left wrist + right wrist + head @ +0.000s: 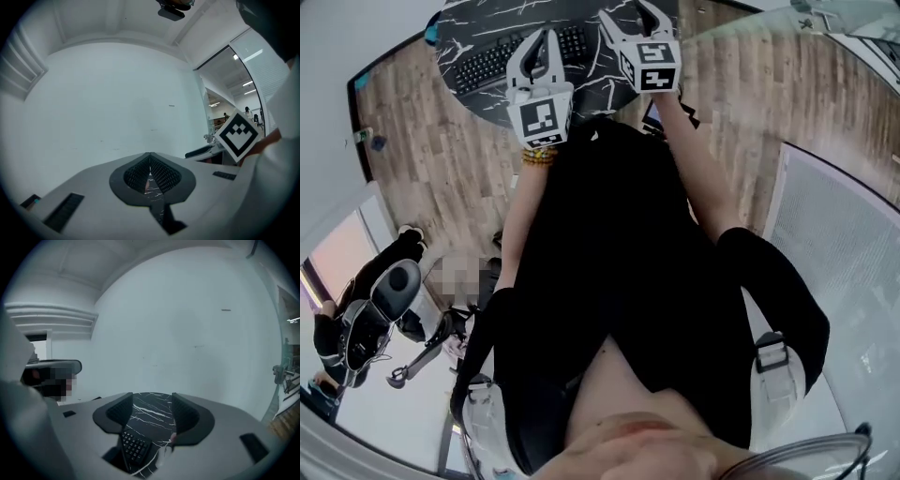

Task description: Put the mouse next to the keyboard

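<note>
Head view: left gripper jaws together, empty; right gripper jaws apart, empty. Both above marble table, keyboard.

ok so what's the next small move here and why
Probably lower the open right gripper toward the table: both grippers hover above it, the left gripper shut and empty, and the keyboard shows between the right one's jaws. The mouse isn't clearly visible.
</note>
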Action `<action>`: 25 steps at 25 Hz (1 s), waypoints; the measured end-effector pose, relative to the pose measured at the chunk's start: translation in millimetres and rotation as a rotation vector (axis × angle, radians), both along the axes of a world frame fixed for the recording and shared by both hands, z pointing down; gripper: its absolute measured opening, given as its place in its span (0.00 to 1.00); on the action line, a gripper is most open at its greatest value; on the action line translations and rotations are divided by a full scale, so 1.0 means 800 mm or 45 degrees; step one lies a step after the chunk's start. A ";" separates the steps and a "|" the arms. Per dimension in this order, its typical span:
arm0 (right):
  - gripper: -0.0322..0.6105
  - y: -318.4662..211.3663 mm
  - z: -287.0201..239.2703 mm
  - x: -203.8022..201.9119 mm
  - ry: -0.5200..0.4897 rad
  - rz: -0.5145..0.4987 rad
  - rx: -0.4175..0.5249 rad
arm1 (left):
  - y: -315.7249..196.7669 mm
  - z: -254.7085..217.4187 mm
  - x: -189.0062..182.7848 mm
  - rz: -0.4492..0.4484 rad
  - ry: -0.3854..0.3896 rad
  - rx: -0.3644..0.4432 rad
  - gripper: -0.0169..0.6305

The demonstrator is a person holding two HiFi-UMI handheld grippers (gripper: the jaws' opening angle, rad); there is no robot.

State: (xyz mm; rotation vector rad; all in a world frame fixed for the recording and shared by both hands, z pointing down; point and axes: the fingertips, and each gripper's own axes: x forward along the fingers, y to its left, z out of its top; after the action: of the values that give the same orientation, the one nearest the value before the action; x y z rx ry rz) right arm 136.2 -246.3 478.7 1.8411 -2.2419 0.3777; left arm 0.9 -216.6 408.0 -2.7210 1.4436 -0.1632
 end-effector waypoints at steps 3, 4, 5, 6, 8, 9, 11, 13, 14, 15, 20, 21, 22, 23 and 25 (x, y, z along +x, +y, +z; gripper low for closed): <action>0.38 0.021 -0.023 -0.028 0.024 0.044 0.085 | -0.004 -0.009 -0.012 0.007 0.015 0.010 0.05; 0.38 0.028 -0.029 -0.036 0.031 0.049 0.112 | -0.006 -0.011 -0.014 0.010 0.021 0.015 0.05; 0.38 0.033 -0.036 -0.042 0.036 0.052 0.137 | -0.008 -0.014 -0.015 0.016 0.028 0.023 0.05; 0.38 0.037 -0.043 -0.047 0.042 0.054 0.155 | -0.010 -0.017 -0.015 0.023 0.032 0.033 0.05; 0.38 0.043 -0.052 -0.053 0.057 0.067 0.185 | -0.013 -0.019 -0.019 0.031 0.034 0.042 0.05; 0.38 0.046 -0.055 -0.055 0.063 0.081 0.198 | -0.013 -0.019 -0.021 0.031 0.037 0.040 0.05; 0.36 0.049 -0.061 -0.055 0.073 0.115 0.228 | -0.015 -0.019 -0.027 0.031 0.051 0.034 0.05; 0.34 0.049 -0.073 -0.057 0.086 0.145 0.271 | -0.017 -0.021 -0.029 0.037 0.059 0.042 0.05; 0.34 0.049 -0.080 -0.059 0.095 0.157 0.298 | -0.018 -0.022 -0.030 0.042 0.060 0.048 0.05; 0.34 0.050 -0.087 -0.061 0.108 0.167 0.325 | -0.019 -0.022 -0.030 0.049 0.061 0.053 0.05; 0.29 0.062 -0.106 -0.077 0.187 0.186 0.408 | -0.014 -0.021 -0.037 0.065 0.078 0.066 0.05; 0.28 0.065 -0.108 -0.080 0.198 0.186 0.419 | -0.014 -0.021 -0.038 0.063 0.082 0.069 0.05; 0.26 0.067 -0.110 -0.083 0.210 0.186 0.429 | -0.014 -0.021 -0.039 0.064 0.086 0.073 0.05; 0.24 0.068 -0.111 -0.085 0.227 0.188 0.435 | -0.014 -0.023 -0.038 0.068 0.087 0.079 0.05; 0.23 0.067 -0.110 -0.091 0.269 0.196 0.438 | -0.013 -0.026 -0.033 0.090 0.075 0.104 0.05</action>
State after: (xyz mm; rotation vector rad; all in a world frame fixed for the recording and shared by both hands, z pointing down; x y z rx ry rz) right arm 63.8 -192.5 390.7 2.1113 -2.1289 -0.1870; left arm -25.6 -227.0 387.0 -2.7274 1.3343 -0.0200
